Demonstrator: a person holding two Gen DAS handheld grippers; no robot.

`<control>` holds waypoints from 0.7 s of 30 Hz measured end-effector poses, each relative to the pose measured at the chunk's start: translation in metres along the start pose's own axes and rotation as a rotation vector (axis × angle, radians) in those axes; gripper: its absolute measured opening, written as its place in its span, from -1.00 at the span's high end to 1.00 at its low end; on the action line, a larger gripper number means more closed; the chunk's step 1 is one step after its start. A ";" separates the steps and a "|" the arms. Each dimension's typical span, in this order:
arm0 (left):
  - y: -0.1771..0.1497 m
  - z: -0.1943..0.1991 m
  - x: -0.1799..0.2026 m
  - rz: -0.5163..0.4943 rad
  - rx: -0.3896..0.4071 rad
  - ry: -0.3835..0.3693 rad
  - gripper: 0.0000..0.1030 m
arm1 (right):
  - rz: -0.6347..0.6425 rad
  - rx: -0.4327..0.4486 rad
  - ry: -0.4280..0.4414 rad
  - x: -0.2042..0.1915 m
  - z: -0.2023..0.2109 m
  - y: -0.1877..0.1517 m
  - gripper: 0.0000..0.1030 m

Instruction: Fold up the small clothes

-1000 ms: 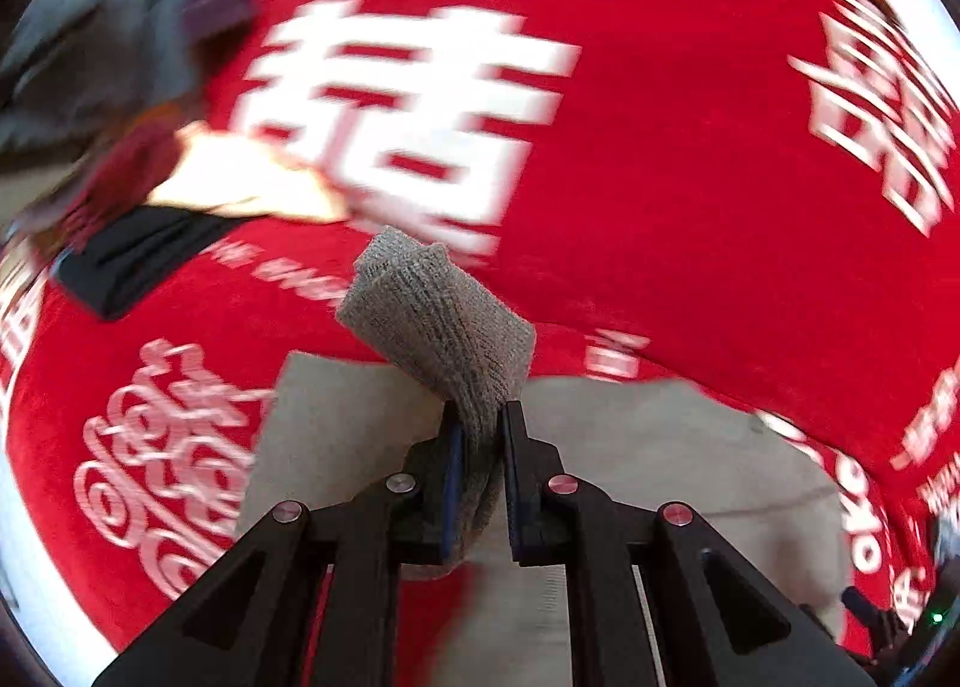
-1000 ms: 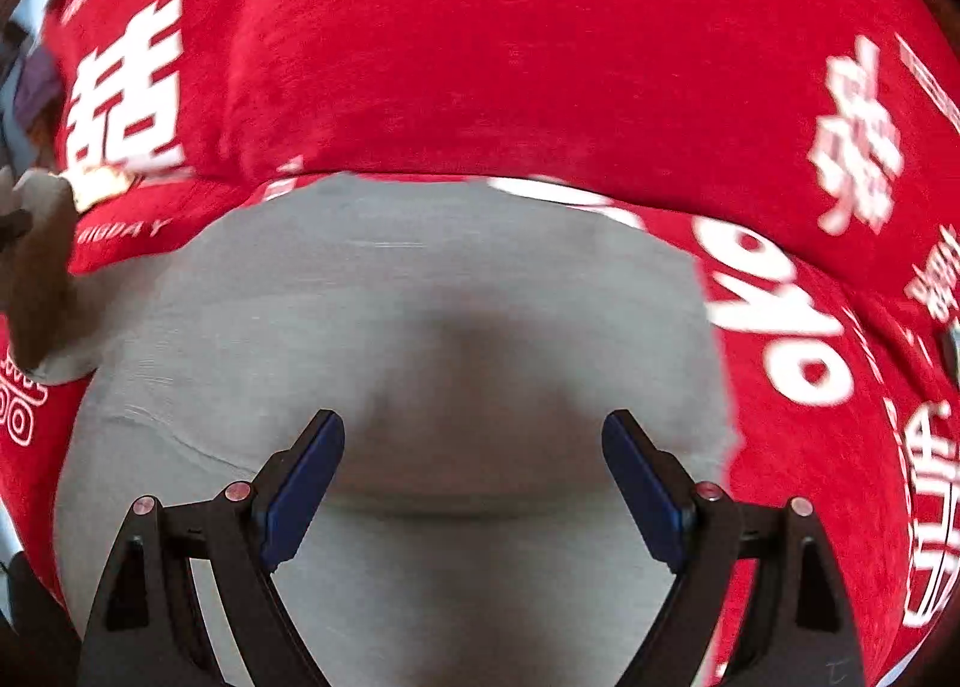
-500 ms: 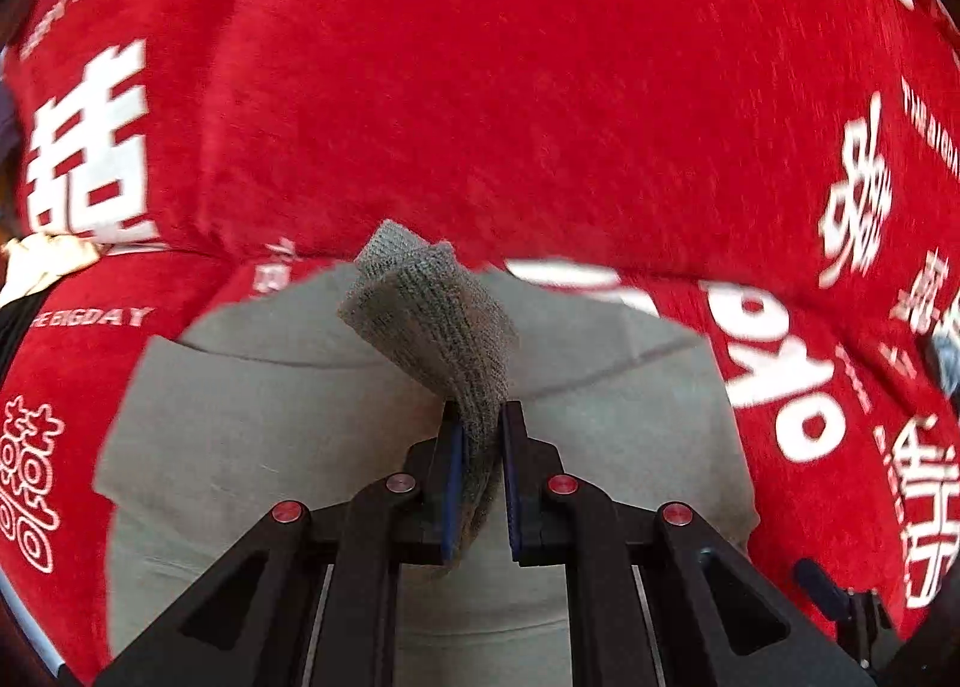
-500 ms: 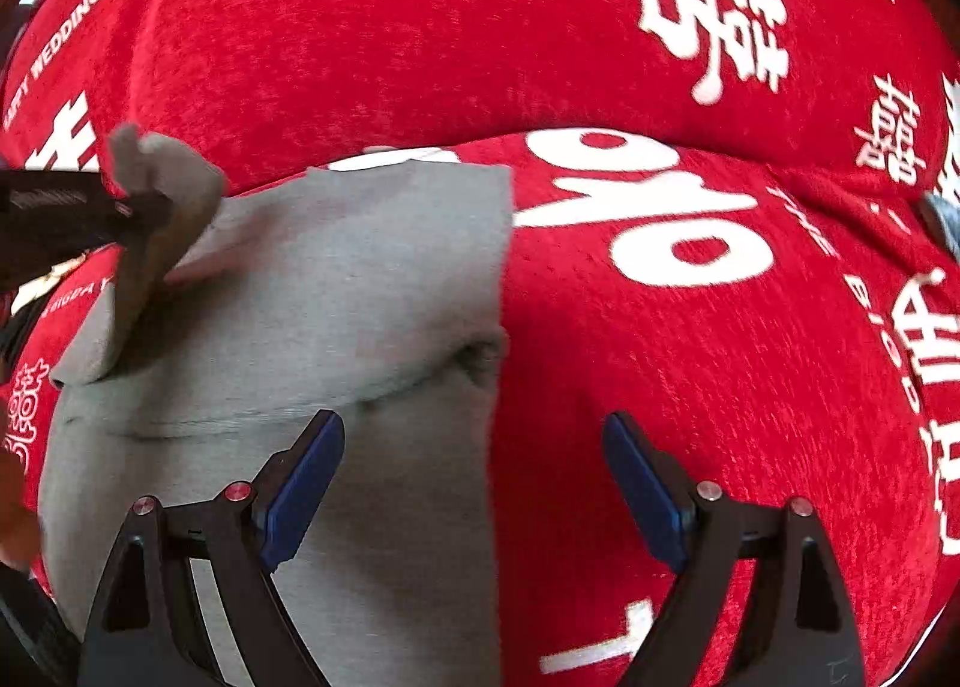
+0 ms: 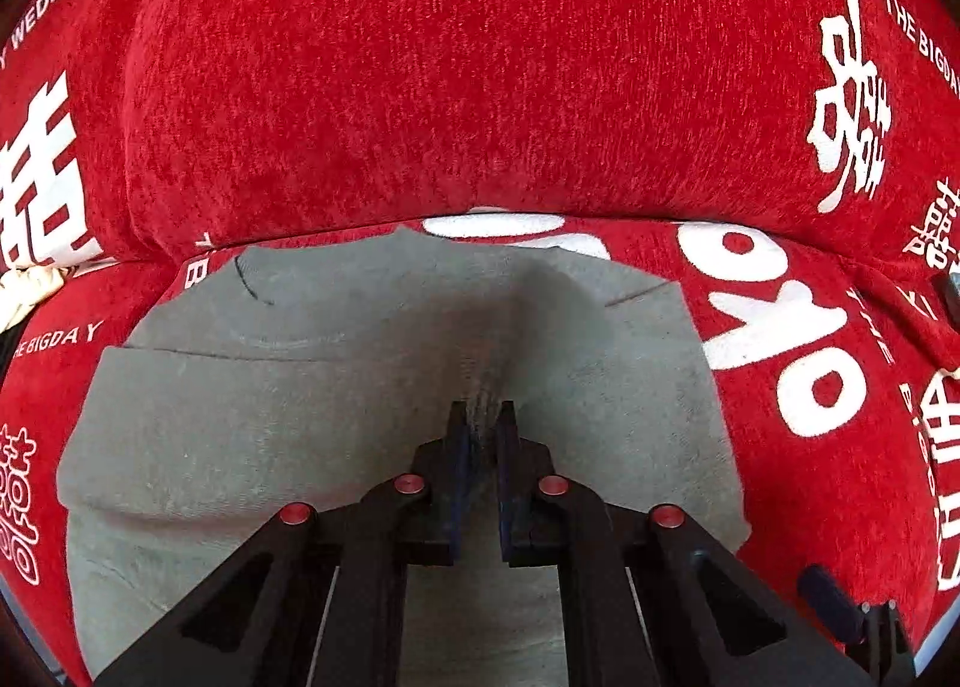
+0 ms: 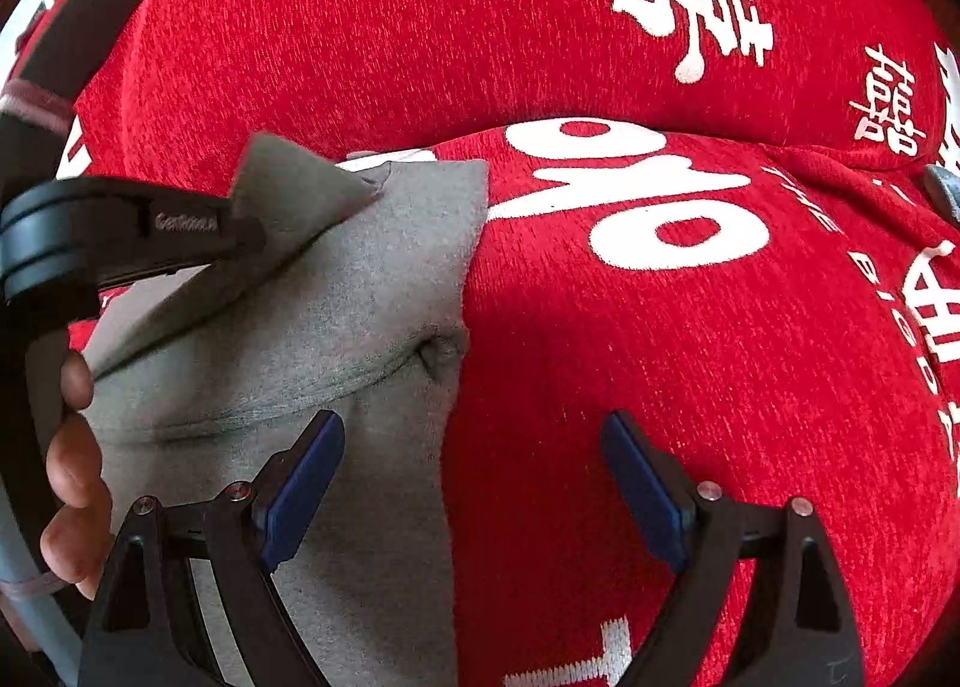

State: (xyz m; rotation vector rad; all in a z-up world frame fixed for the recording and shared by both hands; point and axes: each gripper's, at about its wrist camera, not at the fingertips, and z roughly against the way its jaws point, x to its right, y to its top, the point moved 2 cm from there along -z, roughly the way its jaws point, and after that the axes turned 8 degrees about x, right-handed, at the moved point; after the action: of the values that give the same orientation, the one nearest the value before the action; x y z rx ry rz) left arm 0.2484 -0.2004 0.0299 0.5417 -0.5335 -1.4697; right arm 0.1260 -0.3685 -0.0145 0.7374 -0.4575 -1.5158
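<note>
Left gripper point(image 5: 481, 417) has swung its pinched flap down and across the grey knit garment point(image 5: 252, 423) lying on the red printed blanket point(image 5: 456, 87), jaws still clamped on it, so this fold looks nearly laid, while the right gripper point(image 6: 474, 483) hangs wide open beside the garment's edge

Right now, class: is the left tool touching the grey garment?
Touching. In the left wrist view, the left tool has its fingers closed on a ridge of the grey garment, cloth pinched between them. The right wrist view shows the same pinch from the side.
</note>
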 end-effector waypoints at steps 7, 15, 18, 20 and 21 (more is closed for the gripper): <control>-0.006 -0.007 -0.002 0.004 -0.111 -0.161 0.67 | -0.062 0.000 0.046 0.004 0.005 0.000 -0.75; 0.002 0.051 -0.066 0.060 -0.007 -0.246 -0.74 | -0.072 0.022 0.126 -0.013 0.011 0.018 -0.75; -0.009 0.055 -0.112 0.084 0.004 -0.123 -0.74 | -0.054 0.040 0.173 -0.029 0.009 0.033 -0.75; -0.022 0.049 -0.145 0.126 -0.012 -0.047 -0.74 | -0.055 0.038 0.214 -0.040 0.002 0.043 -0.75; -0.029 0.046 -0.161 0.157 -0.029 -0.023 -0.74 | -0.060 0.030 0.224 -0.044 -0.002 0.047 -0.75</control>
State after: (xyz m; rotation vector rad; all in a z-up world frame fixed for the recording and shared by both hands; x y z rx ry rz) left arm 0.1921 -0.0411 0.0460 0.4508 -0.5595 -1.3338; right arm 0.1602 -0.3296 0.0233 0.9400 -0.2923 -1.4645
